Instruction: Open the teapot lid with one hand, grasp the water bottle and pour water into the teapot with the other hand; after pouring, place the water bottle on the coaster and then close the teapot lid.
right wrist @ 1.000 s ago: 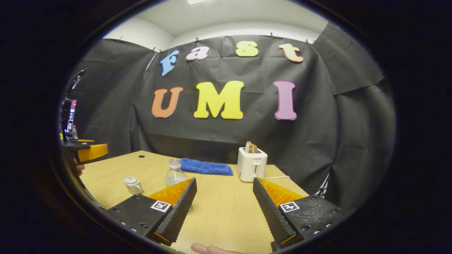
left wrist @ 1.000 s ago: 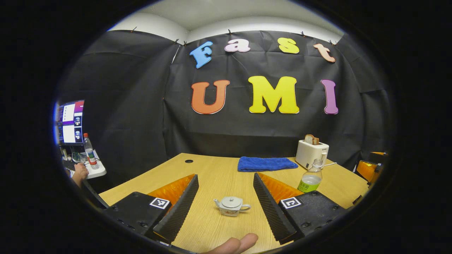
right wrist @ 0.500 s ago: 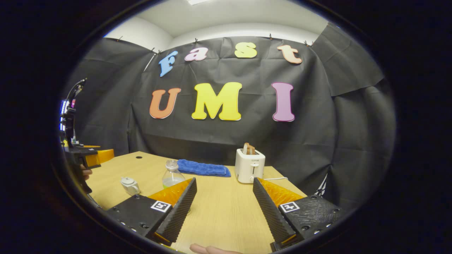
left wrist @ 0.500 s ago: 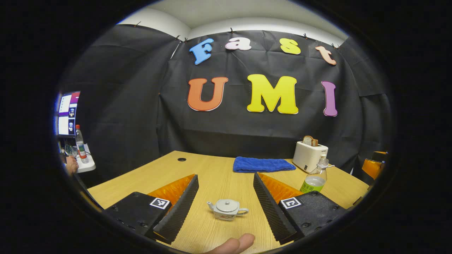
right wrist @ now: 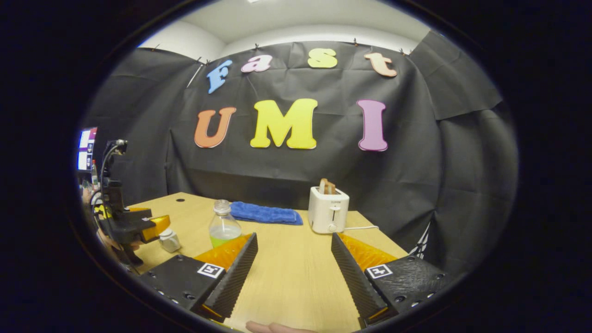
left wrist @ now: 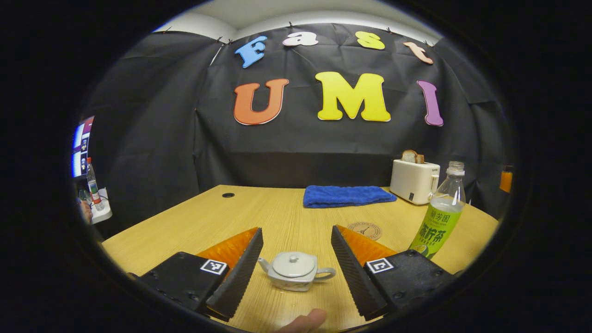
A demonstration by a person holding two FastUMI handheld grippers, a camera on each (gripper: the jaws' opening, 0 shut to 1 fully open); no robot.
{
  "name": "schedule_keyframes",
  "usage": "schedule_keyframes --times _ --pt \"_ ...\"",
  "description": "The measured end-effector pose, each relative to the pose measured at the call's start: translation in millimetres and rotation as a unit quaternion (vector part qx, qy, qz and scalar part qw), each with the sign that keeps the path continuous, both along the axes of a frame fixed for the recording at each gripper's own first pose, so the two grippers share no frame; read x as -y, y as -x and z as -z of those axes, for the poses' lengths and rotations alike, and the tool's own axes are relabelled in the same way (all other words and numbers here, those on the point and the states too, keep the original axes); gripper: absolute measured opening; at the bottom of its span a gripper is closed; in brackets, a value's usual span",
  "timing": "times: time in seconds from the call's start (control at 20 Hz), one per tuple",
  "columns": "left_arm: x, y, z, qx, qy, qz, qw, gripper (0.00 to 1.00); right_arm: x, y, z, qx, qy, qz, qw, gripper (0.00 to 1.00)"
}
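In the left gripper view we see our left gripper with its fingers spread wide apart, and the teapot sits on the table squarely in the gap between them, touching neither finger. Its lid is on, the spout points toward the left finger and the handle toward the right finger. The spout tip comes just beside the left finger's inner face, while the handle stands a little clear of the right one. A fingertip of the holding hand pokes in at the bottom edge, below the teapot. Beyond the right finger lies the round coaster, flat on the table, and to its right the bottle stands upright, capped, partly filled, well outside the left gripper's fingers. Farther back we see a folded blue towel and a white toaster with bread in its slots. In the right gripper view our right gripper also has its fingers wide apart, with only bare table between them. The bottle stands behind and just above its left finger, outside the gap. Farther left in that view, the left gripper hangs low over the table with the teapot right beside its finger. The toaster and towel sit toward the back wall.
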State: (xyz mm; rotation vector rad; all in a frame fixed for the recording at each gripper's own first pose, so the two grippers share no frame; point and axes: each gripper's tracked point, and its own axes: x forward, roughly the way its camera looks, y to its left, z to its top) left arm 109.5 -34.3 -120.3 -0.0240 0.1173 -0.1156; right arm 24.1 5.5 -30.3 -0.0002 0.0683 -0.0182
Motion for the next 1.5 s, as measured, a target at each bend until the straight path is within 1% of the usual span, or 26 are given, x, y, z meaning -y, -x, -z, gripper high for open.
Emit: schedule_keyframes --times 0.05,0.1,0.25,0.3,0.35,0.4,0.45,0.5,0.55,0.6,0.65,0.7,0.75,0.8,0.85,1.0,1.05,1.1,1.25,1.4,1.45,1.5 --pt "0.3 -3.0 3.8 -0.002 0.006 0.000 1.000 0.89 -0.2 -0.4 1.2 0.000 0.002 0.000 1.000 0.96" --pt "-1.0 -4.8 5.8 -0.003 0.009 -0.003 1.000 0.82 0.3 -1.5 1.3 0.000 0.004 0.002 1.000 0.98" --pt "-3.0 -8.0 14.8 -0.012 0.009 -0.004 1.000 0.76 -1.8 -4.5 8.4 -0.007 0.003 0.002 1.000 0.96" --pt "-2.7 -9.5 18.2 -0.016 0.009 -0.004 1.000 0.71 -3.5 -5.8 10.8 -0.011 0.003 0.001 1.000 0.96" --pt "-4.4 -10.1 22.5 -0.020 0.011 -0.007 1.000 0.67 -4.5 -6.1 13.3 -0.014 0.002 0.000 1.000 0.95" --pt "-5.2 -12.3 25.8 -0.025 0.009 -0.010 1.000 0.60 -5.9 -7.0 14.7 -0.016 0.003 -0.001 1.000 0.96" --pt "-5.5 -14.6 32.8 -0.038 0.006 -0.012 0.999 0.56 -7.2 -7.7 17.6 -0.019 0.004 -0.002 1.000 0.95" --pt "-6.8 -14.9 32.2 -0.028 0.000 -0.012 1.000 0.44 -8.2 -9.0 19.1 -0.022 0.006 -0.002 1.000 0.98" --pt "-3.8 -16.3 28.3 -0.024 -0.004 -0.010 1.000 0.42 -9.1 -10.4 21.6 -0.023 0.008 -0.002 1.000 0.98" --pt "-5.2 -17.0 30.4 -0.028 -0.007 -0.012 1.000 0.39 -10.5 -10.6 22.9 -0.025 0.010 -0.002 1.000 0.96" --pt "-7.6 -17.6 30.6 -0.025 -0.007 -0.015 1.000 0.36 -12.5 -11.5 25.4 -0.026 0.011 -0.003 1.000 0.96" --pt "-9.6 -19.2 29.7 -0.025 -0.010 -0.019 0.999 0.30 -15.9 -12.1 26.6 -0.027 0.010 -0.006 1.000 0.98" --pt "-10.9 -19.7 32.1 -0.028 -0.009 -0.018 0.999 0.25 -22.3 -12.5 29.0 -0.027 0.011 -0.013 0.999 0.96" --pt "-10.4 -21.3 30.7 -0.024 -0.009 -0.014 1.000 0.16 -26.3 -12.6 30.2 -0.027 0.012 -0.018 0.999 0.96" --pt "-8.5 -20.0 30.1 -0.027 -0.004 -0.010 1.000 0.15 -29.8 -14.0 32.6 -0.026 0.013 -0.021 0.999 0.96" --pt "-8.3 -19.8 24.1 -0.023 0.002 -0.008 1.000 0.07 -45.7 -16.8 38.3 -0.023 0.014 -0.037 0.999 0.96" --pt "-7.8 -18.1 19.8 -0.017 0.004 -0.005 1.000 0.06 -50.7 -17.8 42.1 -0.022 0.011 -0.042 0.999 0.96" --pt "-8.9 -17.1 16.2 -0.014 0.005 -0.004 1.000 0.05 -56.7 -19.2 45.6 -0.025 0.006 -0.048 0.999 0.98" --pt "-8.9 -11.4 -0.4 -0.001 0.022 0.006 1.000 0.05 -75.2 -23.5 58.6 -0.027 -0.008 -0.067 0.997 0.96" --pt "-22.5 -2.1 -18.0 0.009 0.006 -0.003 1.000 0.05 -93.4 -27.8 68.3 -0.029 -0.012 -0.083 0.996 0.96" --pt "-27.5 1.0 -23.6 0.010 0.001 -0.008 1.000 0.05 -98.8 -31.2 70.6 -0.028 -0.014 -0.085 0.996 0.98" --pt "-30.3 3.9 -27.6 0.006 0.003 -0.010 1.000 0.05 -102.1 -34.3 72.6 -0.027 -0.019 -0.082 0.996 0.98"
